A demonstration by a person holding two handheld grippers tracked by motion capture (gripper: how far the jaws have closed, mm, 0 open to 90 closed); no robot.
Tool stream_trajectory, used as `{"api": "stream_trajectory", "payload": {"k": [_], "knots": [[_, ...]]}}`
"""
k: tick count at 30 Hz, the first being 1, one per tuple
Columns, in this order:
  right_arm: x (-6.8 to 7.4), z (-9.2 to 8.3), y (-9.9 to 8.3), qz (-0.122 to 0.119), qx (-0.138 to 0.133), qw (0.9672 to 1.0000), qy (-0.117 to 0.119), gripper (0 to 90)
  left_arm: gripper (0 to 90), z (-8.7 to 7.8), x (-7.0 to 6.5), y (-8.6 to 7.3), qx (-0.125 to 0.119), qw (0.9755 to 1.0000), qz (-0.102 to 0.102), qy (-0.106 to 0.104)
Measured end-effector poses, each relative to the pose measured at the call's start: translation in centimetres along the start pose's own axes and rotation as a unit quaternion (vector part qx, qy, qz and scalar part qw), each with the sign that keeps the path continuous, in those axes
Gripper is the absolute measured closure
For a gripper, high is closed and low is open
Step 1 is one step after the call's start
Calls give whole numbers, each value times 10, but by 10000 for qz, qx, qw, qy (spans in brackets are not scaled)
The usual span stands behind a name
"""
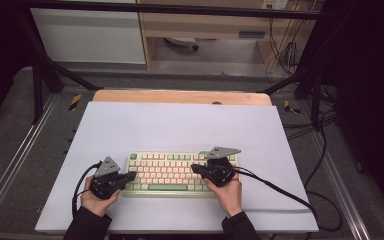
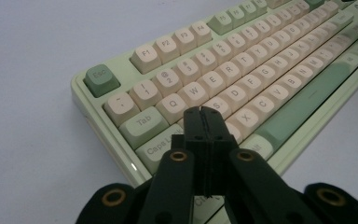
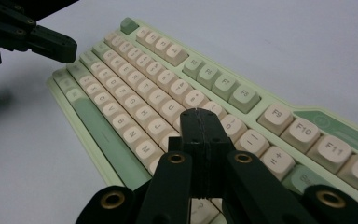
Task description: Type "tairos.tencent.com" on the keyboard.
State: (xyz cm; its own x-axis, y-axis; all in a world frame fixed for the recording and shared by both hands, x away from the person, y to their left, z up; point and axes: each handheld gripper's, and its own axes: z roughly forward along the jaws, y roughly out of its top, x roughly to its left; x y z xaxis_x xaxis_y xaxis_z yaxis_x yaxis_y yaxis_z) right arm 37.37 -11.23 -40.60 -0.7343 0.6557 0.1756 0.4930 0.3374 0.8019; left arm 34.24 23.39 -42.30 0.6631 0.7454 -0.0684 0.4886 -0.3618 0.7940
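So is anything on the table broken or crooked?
Nothing stands out. The keyboard lies straight on the white mat, no keys look missing, and the left gripper and right gripper are shut over it.

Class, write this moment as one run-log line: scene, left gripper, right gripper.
scene: keyboard on white mat | left gripper: shut, over left keys | right gripper: shut, over right keys

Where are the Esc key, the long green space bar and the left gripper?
Esc key (image 2: 101,78), left gripper view, on its green cap.
Space bar (image 1: 167,187), high view, its middle.
Left gripper (image 2: 204,112), left gripper view, tips of its shut jaws.
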Motion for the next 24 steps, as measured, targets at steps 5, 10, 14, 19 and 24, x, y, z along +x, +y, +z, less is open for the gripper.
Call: {"api": "stream_trajectory", "payload": {"k": [5,10,14,19,24], "knots": [[2,10,6,-81,38,9999,-73,900,900,0,1,-1,-3,10000,1,1],[2,18,7,-34,115,9999,-116,900,900,-1,1,-1,-22,10000,4,7],[0,25,4,-32,212,9996,-161,900,900,-1,1,-1,-25,10000,4,4],[-2,31,2,-8,276,9995,-178,900,900,-1,1,-1,-23,10000,7,2],[-3,35,1,-27,325,9993,-159,900,900,-1,1,-1,-33,10000,4,5]]}}
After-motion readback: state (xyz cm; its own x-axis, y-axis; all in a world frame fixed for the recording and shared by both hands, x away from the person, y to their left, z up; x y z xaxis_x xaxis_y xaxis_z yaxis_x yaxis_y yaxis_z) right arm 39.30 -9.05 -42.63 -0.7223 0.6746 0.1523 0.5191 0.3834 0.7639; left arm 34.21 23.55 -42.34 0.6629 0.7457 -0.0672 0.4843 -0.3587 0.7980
